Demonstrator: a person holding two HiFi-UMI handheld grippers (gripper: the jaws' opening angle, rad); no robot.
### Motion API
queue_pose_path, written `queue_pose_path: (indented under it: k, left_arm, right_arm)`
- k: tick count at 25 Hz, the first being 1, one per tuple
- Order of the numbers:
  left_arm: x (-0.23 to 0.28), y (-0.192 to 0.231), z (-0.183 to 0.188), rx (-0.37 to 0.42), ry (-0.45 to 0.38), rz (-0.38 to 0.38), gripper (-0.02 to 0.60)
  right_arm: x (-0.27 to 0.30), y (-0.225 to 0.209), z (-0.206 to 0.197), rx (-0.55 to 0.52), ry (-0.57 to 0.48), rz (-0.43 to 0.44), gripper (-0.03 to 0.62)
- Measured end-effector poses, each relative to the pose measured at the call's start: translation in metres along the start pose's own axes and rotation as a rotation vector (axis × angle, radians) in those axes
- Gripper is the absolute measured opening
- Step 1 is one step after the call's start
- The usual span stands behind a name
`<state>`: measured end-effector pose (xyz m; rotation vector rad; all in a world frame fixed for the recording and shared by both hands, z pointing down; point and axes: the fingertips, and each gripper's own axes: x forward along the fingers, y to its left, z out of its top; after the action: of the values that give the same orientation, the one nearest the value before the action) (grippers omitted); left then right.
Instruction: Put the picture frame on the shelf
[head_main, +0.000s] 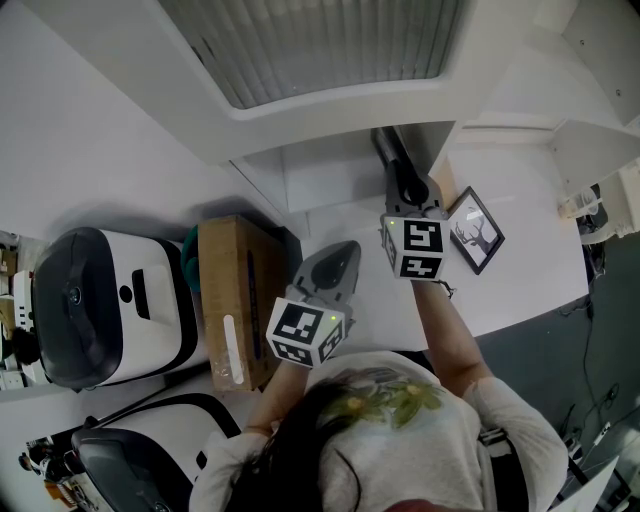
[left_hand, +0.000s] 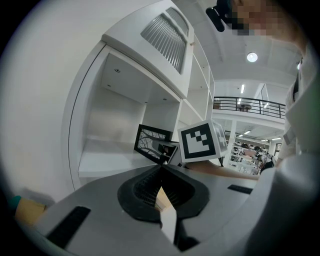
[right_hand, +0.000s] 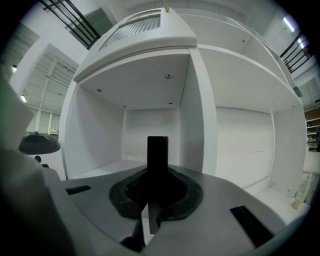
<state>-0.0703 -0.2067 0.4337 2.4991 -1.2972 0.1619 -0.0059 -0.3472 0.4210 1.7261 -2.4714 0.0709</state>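
Between pinched right gripper (right_hand: 152, 200) jaws, probably picture frame (right_hand: 157, 152) edge-on; face plain from overhead.

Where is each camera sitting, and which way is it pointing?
Head view: on the person's head, looking steeply down at the shelf; shows hair, forearms, left gripper, right gripper.
Left gripper view: on the left gripper, facing the shelf past its shut jaws; shows the right gripper's marker cube.
Right gripper view: on the right gripper, facing a shelf compartment; a black bar stands in its jaws.
Shared: head and left gripper views both show that cube.
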Motion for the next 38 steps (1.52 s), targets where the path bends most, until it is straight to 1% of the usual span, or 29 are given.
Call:
queue_pose_path:
  k: [20,26,31,34,35,36,37,38]
  left_arm:
    - [0.001,0.001,-0.004,-0.006,0.008,0.001,0.029]
    - [0.001,0.001,-0.004,-0.003,0.009,0.003,0.029]
    - [0.000,0.001,-0.004,-0.002,0.012,0.004,0.029]
    - [0.000,0.001,-0.004,0.000,0.012,0.003,0.029]
    - [0.000,0.001,-0.004,0.000,0.013,0.003,0.029]
    - [0.001,0.001,-0.004,0.000,0.014,0.004,0.029]
    - [0.001,0.001,-0.005,-0.001,0.014,0.004,0.029]
    - [0.001,0.000,-0.005,-0.001,0.013,0.005,0.029]
  right_arm:
    - [0.014,0.000,-0.003,-0.006,0.000,0.004,0.037]
    - [0.021,0.002,-0.009,-0.007,0.022,0.005,0.037]
    - [0.023,0.006,-0.014,0.025,0.043,0.028,0.038]
    - [0.018,0.007,-0.011,0.047,0.010,0.032,0.041]
    - [0.017,0.007,-0.009,0.051,0.000,0.034,0.057]
    - [0.015,0.008,-0.007,0.055,-0.005,0.037,0.111]
    - [0.013,0.008,-0.007,0.056,-0.006,0.039,0.140]
    - [0.011,0.008,-0.006,0.055,-0.004,0.037,0.144]
